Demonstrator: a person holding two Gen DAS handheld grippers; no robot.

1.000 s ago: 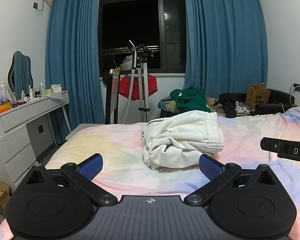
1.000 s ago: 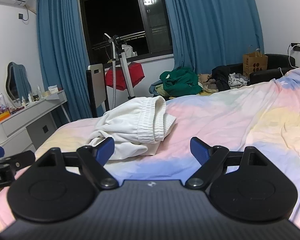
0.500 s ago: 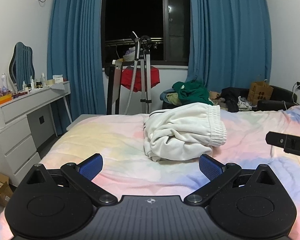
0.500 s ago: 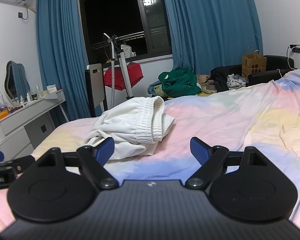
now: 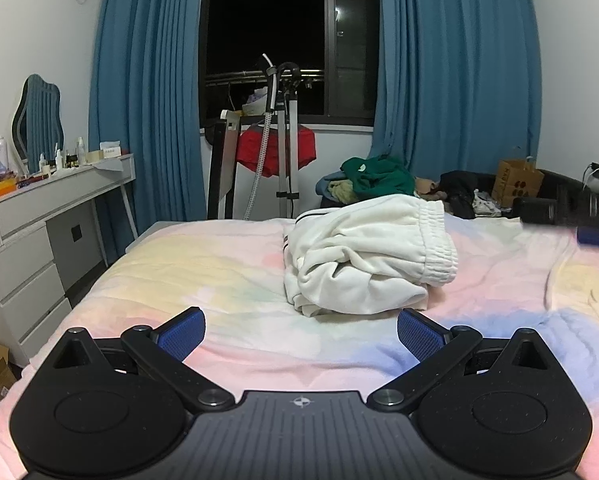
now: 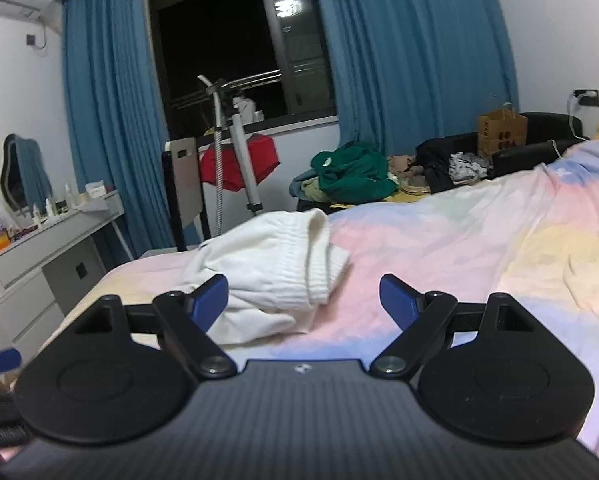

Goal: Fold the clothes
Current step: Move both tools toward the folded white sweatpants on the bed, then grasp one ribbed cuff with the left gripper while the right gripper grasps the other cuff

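Note:
A folded bundle of white clothing point(image 5: 363, 264) with an elastic waistband lies on the pastel bedsheet point(image 5: 203, 272). My left gripper point(image 5: 301, 330) hovers open just short of it, nothing between its blue pads. In the right wrist view the same white clothing point(image 6: 275, 276) sits ahead and left. My right gripper point(image 6: 303, 300) is open and empty close to its near edge. The left pad point(image 6: 207, 300) overlaps the cloth in the image. At the far right of the left wrist view, the right gripper's finger point(image 5: 571, 212) shows blurred.
A white dresser point(image 5: 39, 232) with bottles and a mirror stands left of the bed. Beyond the foot are a garment steamer stand point(image 5: 283, 140), a red garment, a pile of green and dark clothes point(image 5: 375, 180) and a paper bag point(image 5: 517, 178). Blue curtains frame a dark window.
Both grippers have moved forward and closer to the white clothing. The right gripper has tilted and come nearer the cloth's edge. Both stay open.

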